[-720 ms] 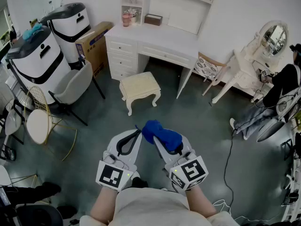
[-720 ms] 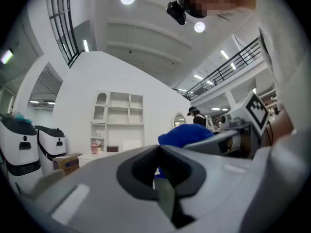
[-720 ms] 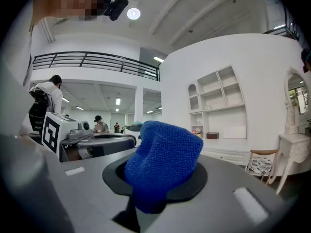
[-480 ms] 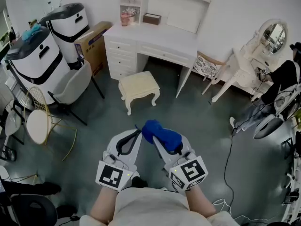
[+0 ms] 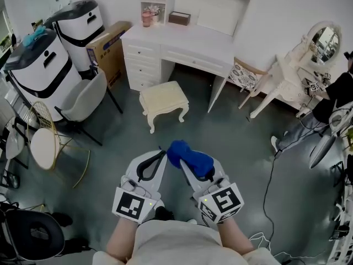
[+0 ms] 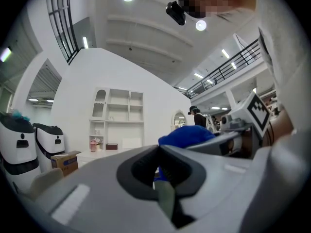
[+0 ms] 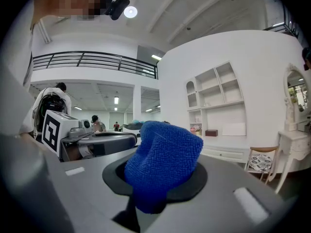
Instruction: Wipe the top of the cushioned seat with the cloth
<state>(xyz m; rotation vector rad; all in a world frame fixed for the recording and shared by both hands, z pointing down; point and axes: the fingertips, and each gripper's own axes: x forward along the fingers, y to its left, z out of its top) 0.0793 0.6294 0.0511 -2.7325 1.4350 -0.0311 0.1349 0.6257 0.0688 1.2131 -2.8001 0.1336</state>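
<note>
A grey floor is spreading across the room. A white desk with drawers is standing against the far wall, under open shelves. At the left, 2 tall white-and-black bins are standing side by side, with a cardboard box sitting between them and the desk. A grey chair is standing just in front of the bins, and a round wire chair is standing nearer, to the left. At the far right, a white dressing table with an oval mirror is standing beside a seated person.

The cushioned seat, a cream stool on curved legs, is standing on the floor just in front of the desk, its top bare. Only a stretch of floor is lying between it and the 2 hand-held grippers, which are hanging well short of it.

The left hand-held gripper is holding its jaws pressed together with nothing between them. The right hand-held gripper is pinching the bunched blue cloth, which is bulging out over its tips.
</note>
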